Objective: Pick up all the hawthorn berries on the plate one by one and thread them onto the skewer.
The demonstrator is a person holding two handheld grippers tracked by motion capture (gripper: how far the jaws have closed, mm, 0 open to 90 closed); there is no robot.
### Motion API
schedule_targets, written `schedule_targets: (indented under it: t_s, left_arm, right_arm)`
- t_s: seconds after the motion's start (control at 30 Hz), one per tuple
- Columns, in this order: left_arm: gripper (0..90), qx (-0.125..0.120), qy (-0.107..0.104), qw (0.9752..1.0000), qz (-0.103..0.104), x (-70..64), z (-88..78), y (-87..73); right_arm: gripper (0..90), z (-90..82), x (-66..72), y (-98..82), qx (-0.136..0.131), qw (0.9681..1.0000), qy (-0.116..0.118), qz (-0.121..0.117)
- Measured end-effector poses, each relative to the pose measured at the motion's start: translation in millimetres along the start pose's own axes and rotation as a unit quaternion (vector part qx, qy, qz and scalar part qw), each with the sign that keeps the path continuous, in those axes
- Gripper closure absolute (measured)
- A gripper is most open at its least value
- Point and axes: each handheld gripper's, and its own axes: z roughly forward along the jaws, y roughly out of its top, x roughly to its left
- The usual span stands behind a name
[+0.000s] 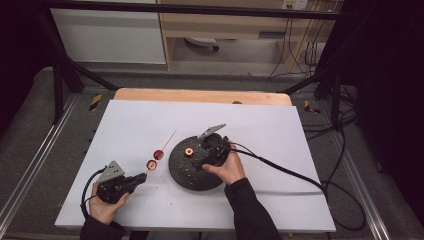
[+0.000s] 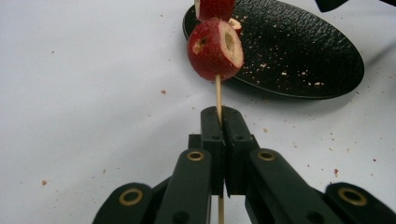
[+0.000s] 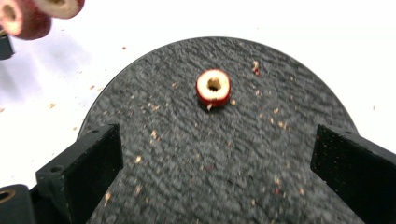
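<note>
My left gripper [image 1: 143, 176] [image 2: 221, 116] is shut on a thin wooden skewer [image 2: 218, 95] near its blunt end. Two cored red fruit pieces [image 1: 151, 164] [image 2: 215, 49] are threaded on it, and the second piece [image 1: 159, 154] sits further up the stick toward the pointed tip. A round black textured plate [image 1: 190, 175] [image 3: 196, 154] lies mid-table with one more cored red fruit piece [image 1: 189, 151] [image 3: 213, 87] on it. My right gripper [image 1: 206, 150] [image 3: 215, 158] hovers over the plate just right of that piece, jaws open wide with nothing between them.
The white table cover [image 1: 260, 130] carries fruit crumbs around the plate. A wooden table edge [image 1: 200, 95] runs along the back. The right gripper's black cable [image 1: 290, 172] trails across the table to the right. Metal frame legs stand at both far corners.
</note>
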Motion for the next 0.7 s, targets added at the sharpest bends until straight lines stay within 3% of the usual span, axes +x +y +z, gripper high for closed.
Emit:
schedule_targets:
  t_s: [0.2, 0.37, 0.5, 0.67, 0.7]
  left_arm:
    - [88.1, 0.004, 0.001, 1.0, -0.001, 0.7, 1.3, -0.9]
    - [88.0, 0.004, 0.002, 1.0, -0.003, 0.8, 2.2, -1.0]
    - [88.0, 0.005, 0.003, 1.0, -0.004, 1.2, 2.5, -1.2]
    - [88.0, 0.005, 0.004, 1.0, -0.003, 1.1, 2.9, -1.2]
    - [88.0, 0.006, 0.004, 1.0, -0.003, 1.1, 3.1, -1.2]
  right_arm:
    - [6.4, 12.8, -1.5, 15.4, 0.013, 0.9999, -0.006, -0.004]
    - [13.8, 29.1, -4.0, 25.1, 0.032, 0.9993, -0.008, -0.017]
    - [17.5, 35.2, -4.2, 29.6, 0.028, 0.9995, -0.007, -0.016]
    - [20.7, 44.8, -4.5, 36.9, 0.054, 0.9982, -0.014, -0.02]
    - [25.3, 47.5, -4.8, 39.9, 0.051, 0.9984, -0.005, -0.021]
